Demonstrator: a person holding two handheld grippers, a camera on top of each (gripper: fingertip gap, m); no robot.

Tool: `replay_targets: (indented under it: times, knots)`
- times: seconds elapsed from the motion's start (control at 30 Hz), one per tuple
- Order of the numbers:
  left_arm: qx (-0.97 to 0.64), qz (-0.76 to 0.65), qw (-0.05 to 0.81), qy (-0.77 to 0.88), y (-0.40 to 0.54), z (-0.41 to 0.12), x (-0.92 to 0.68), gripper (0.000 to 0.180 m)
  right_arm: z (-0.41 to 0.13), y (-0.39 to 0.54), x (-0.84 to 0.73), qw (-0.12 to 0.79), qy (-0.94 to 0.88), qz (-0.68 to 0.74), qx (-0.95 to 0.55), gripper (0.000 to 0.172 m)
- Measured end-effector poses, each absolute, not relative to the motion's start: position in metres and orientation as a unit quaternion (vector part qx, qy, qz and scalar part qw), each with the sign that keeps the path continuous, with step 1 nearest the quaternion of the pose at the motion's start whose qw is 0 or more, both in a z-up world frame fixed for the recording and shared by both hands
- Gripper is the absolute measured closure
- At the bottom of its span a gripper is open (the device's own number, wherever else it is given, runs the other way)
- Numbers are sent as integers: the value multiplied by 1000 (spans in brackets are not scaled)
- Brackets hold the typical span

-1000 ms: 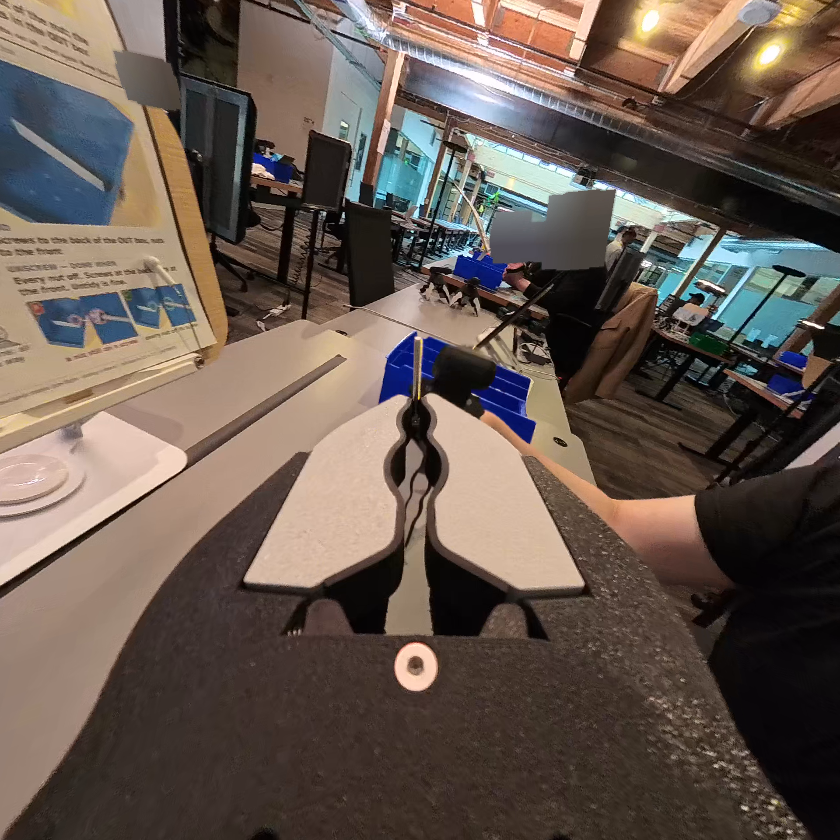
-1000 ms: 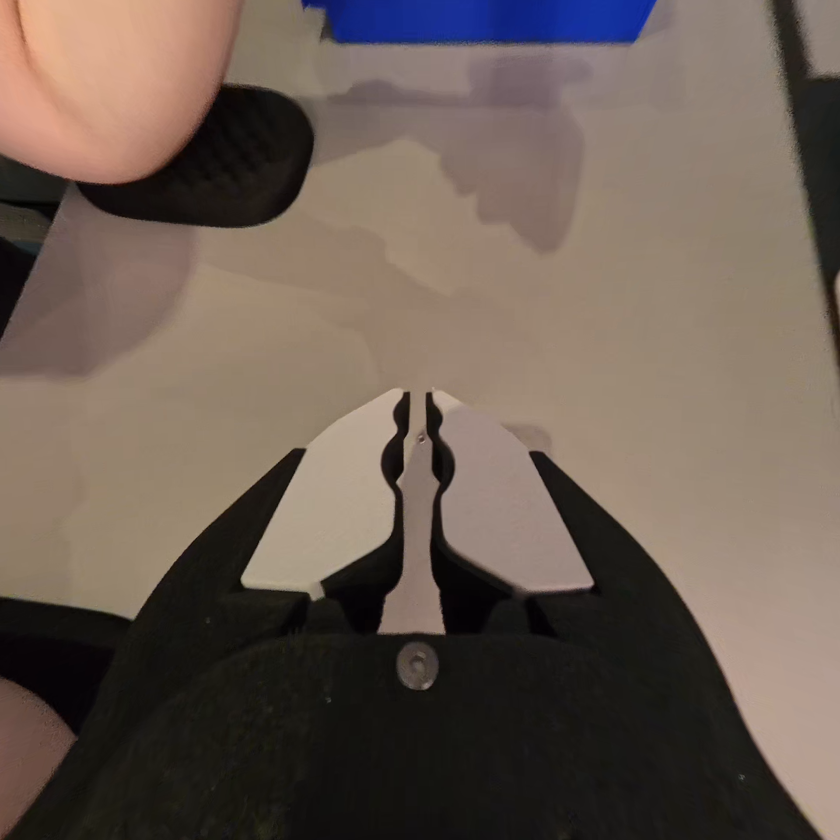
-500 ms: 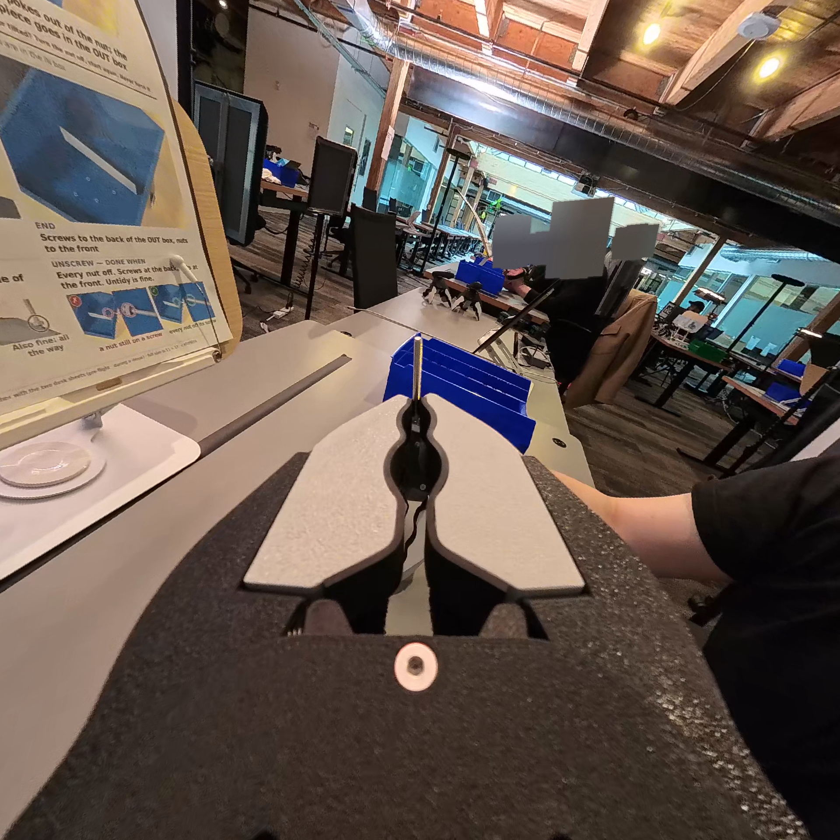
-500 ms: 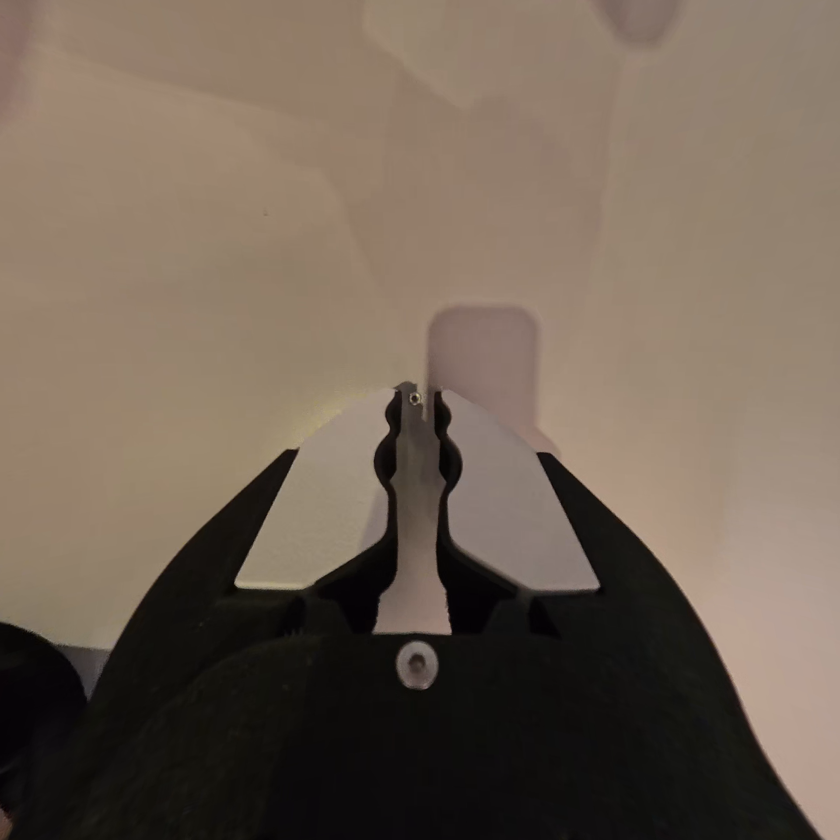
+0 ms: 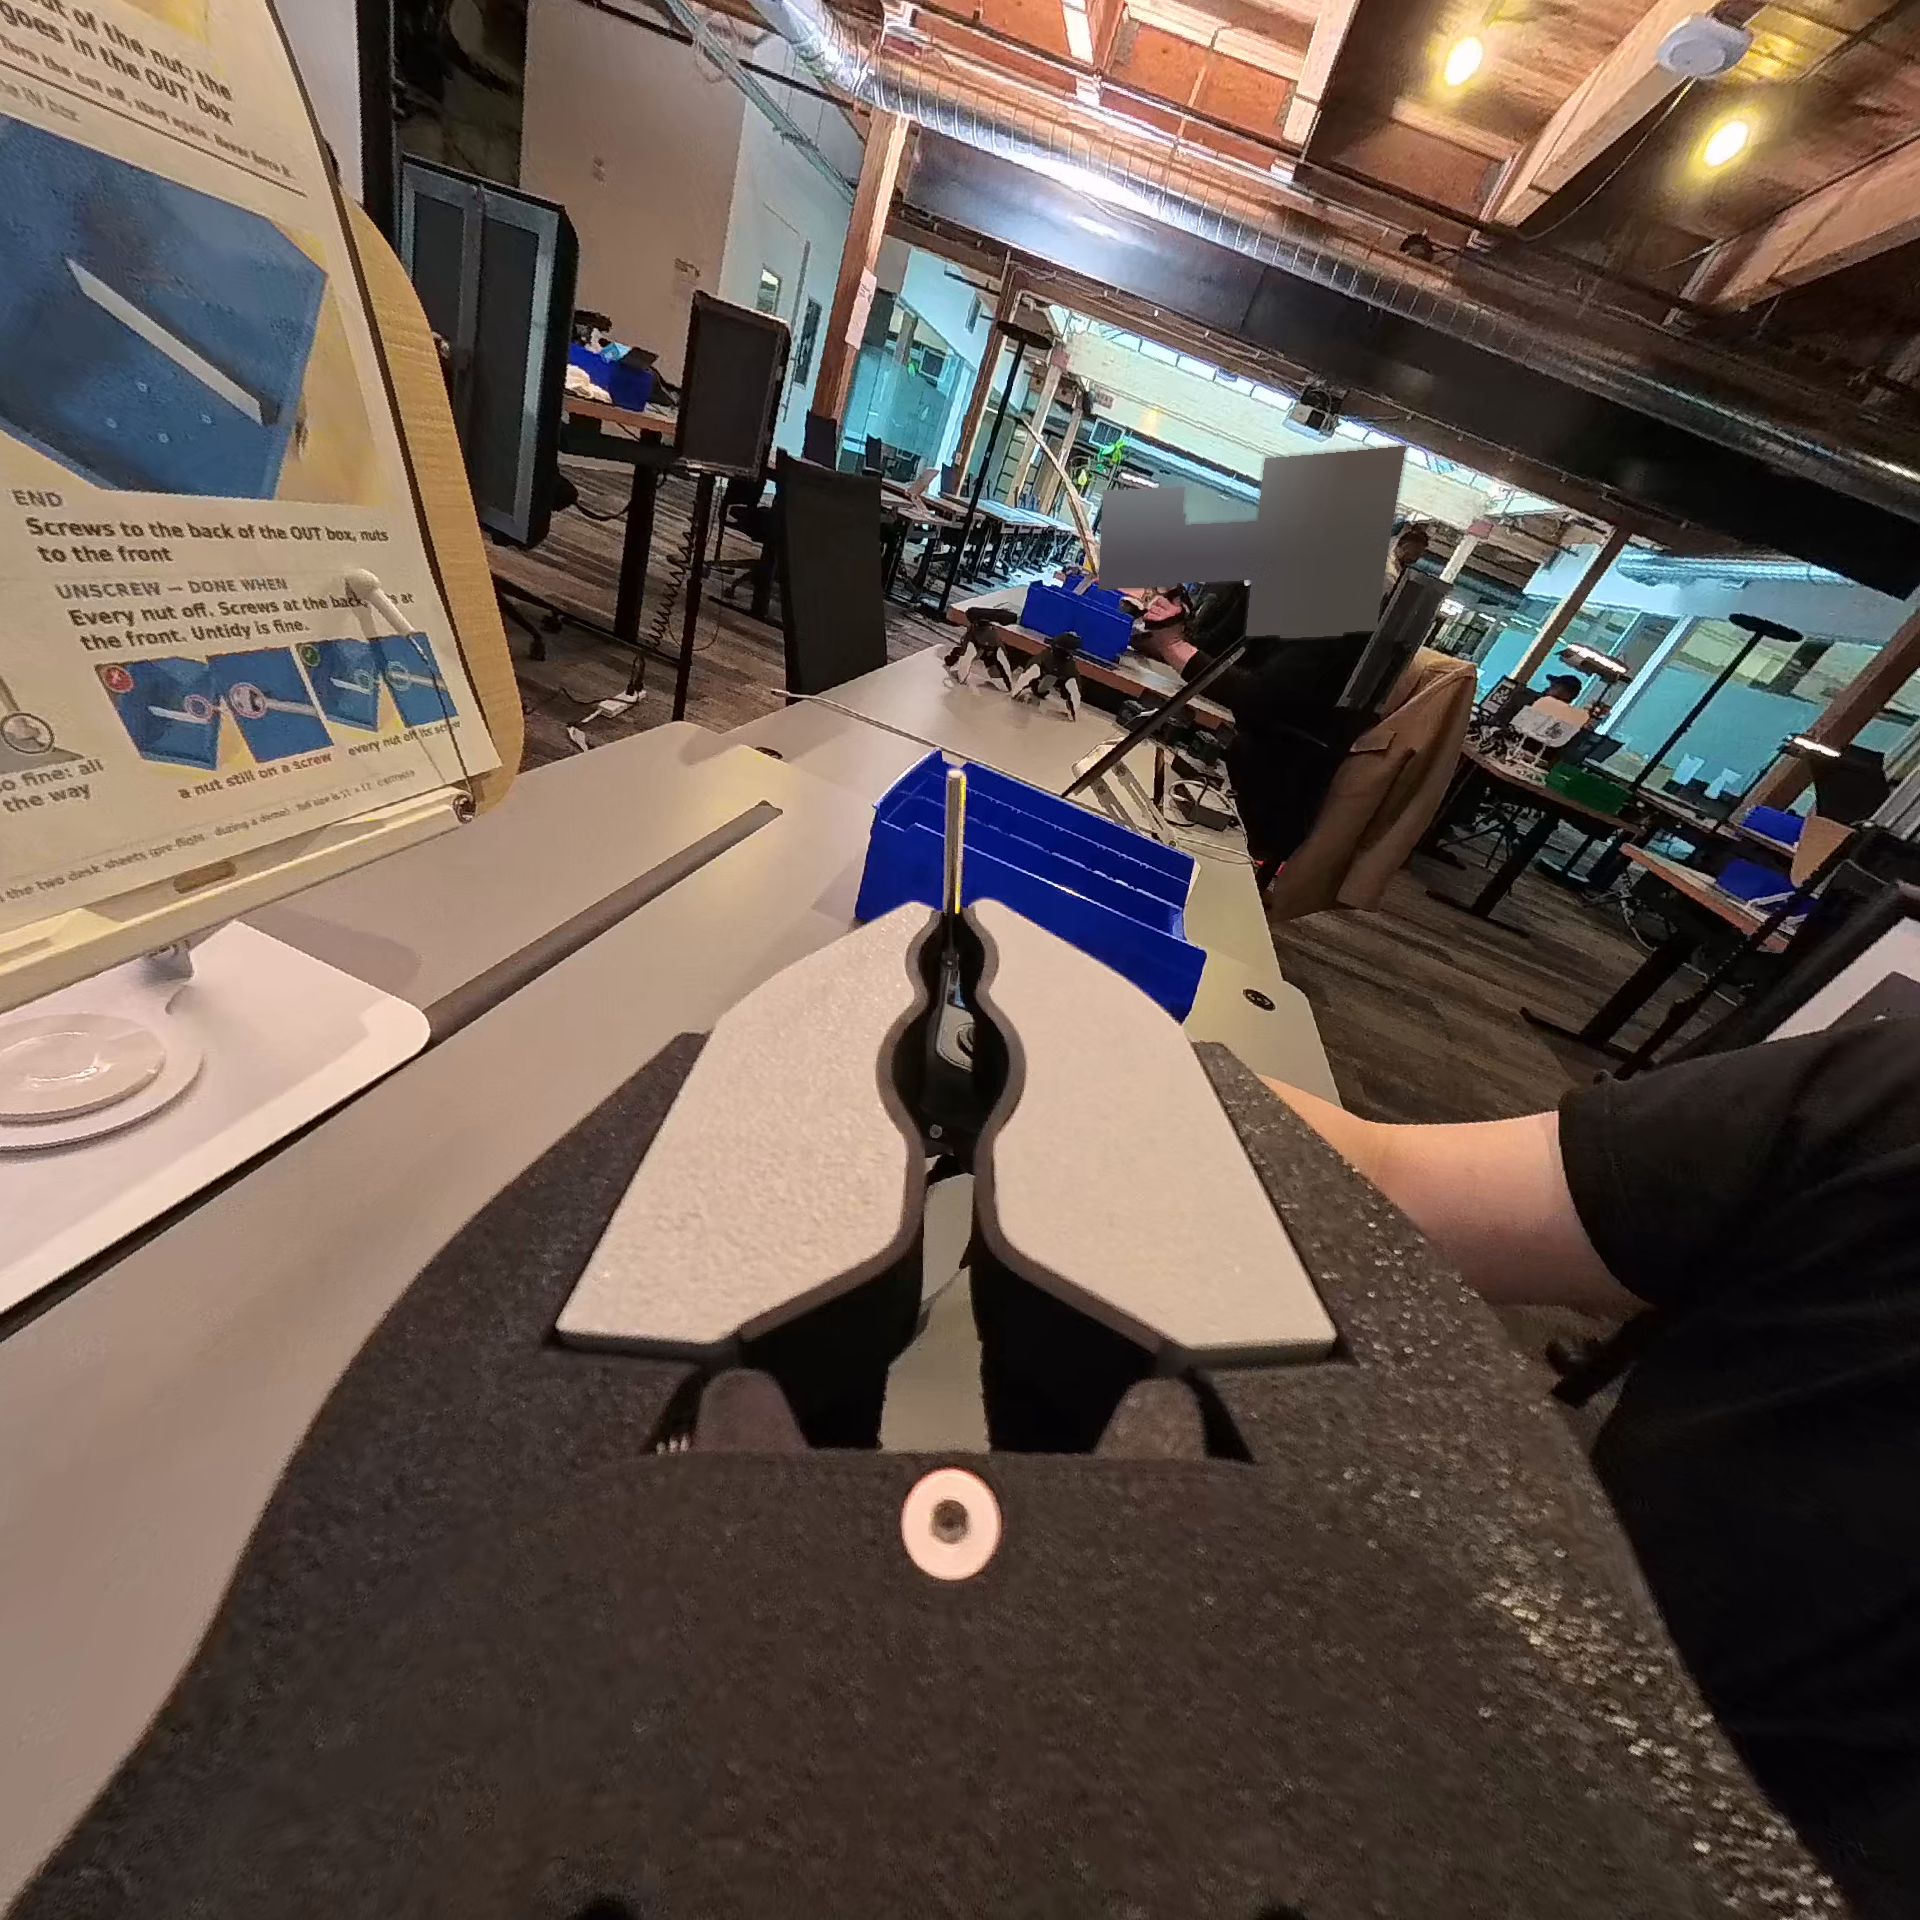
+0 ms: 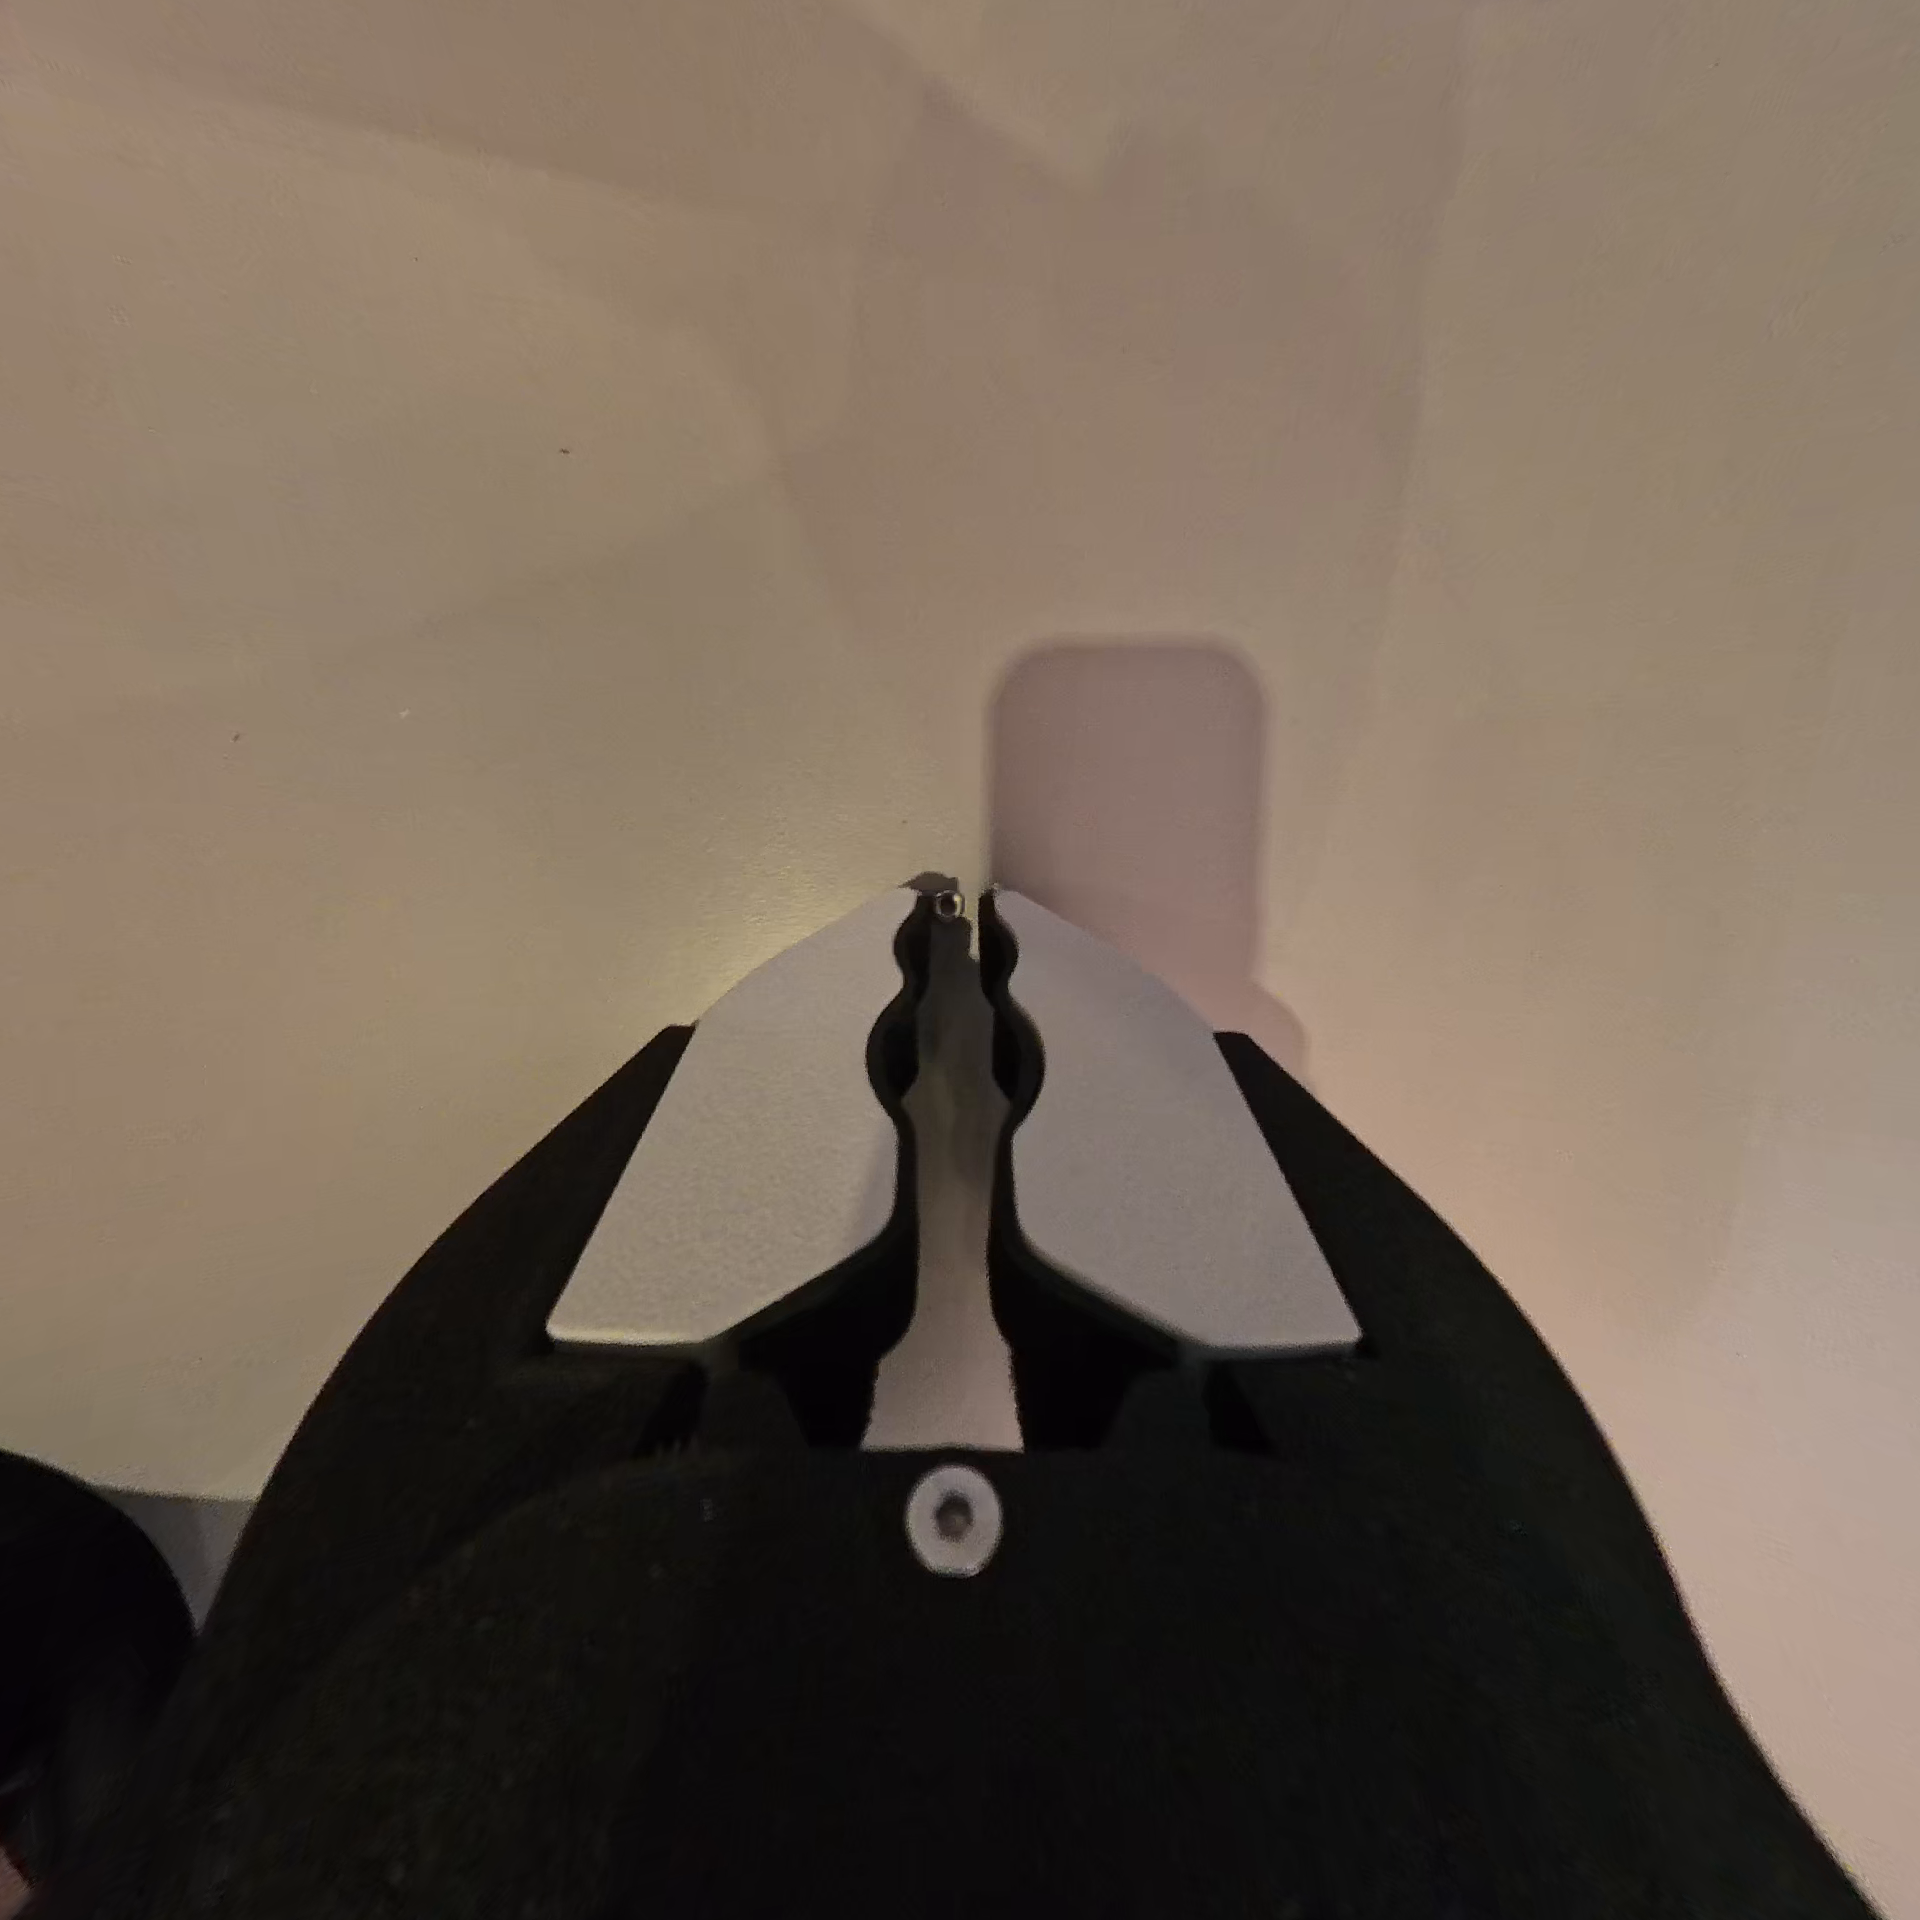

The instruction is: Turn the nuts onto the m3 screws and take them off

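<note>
My left gripper (image 5: 951, 916) is shut on a thin metal screw (image 5: 954, 831) that sticks up past its tips, held above the grey table (image 5: 623, 852) in front of a blue bin (image 5: 1049, 883). My right gripper (image 6: 951, 902) points down close to a pale table surface (image 6: 520, 520). A tiny silver nut (image 6: 947, 904) sits between its tips, against the left finger (image 6: 810, 1039). A gap shows between the nut and the right finger (image 6: 1101, 1039), so this gripper is open.
An instruction sheet on a stand (image 5: 208, 468) with a white base (image 5: 260, 1039) is at the left. A person's arm (image 5: 1455, 1195) reaches in from the right. More desks, blue bins and chairs fill the room behind. A soft rectangular shadow (image 6: 1132, 779) lies beyond the right tips.
The right gripper left the screw's tip and dropped close to the table, the nut sliding forward to its tips. Its jaws widened, then narrowed. The left gripper keeps its hold on the screw.
</note>
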State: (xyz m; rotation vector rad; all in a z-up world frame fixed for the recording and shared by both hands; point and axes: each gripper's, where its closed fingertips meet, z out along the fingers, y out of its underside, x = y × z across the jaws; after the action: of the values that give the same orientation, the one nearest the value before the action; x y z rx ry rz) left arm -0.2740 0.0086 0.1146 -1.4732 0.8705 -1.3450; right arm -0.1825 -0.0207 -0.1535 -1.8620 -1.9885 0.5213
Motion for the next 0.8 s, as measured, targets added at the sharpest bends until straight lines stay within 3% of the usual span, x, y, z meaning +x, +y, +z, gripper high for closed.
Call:
replay_targets:
  times: [0.27, 0.53, 0.8]
  knots:
    - [-618, -530, 450, 367, 13, 101, -268, 178, -154, -21, -183, 185, -704, 194, -658, 167]
    - [-677, -441, 406, 428, 24, 46, -262, 178, -149, -21, -184, 192, -701, 205, -656, 167]
    - [-644, -403, 366, 537, 13, 0, -237, 178, -86, -21, -182, 288, -683, 235, -628, 167]
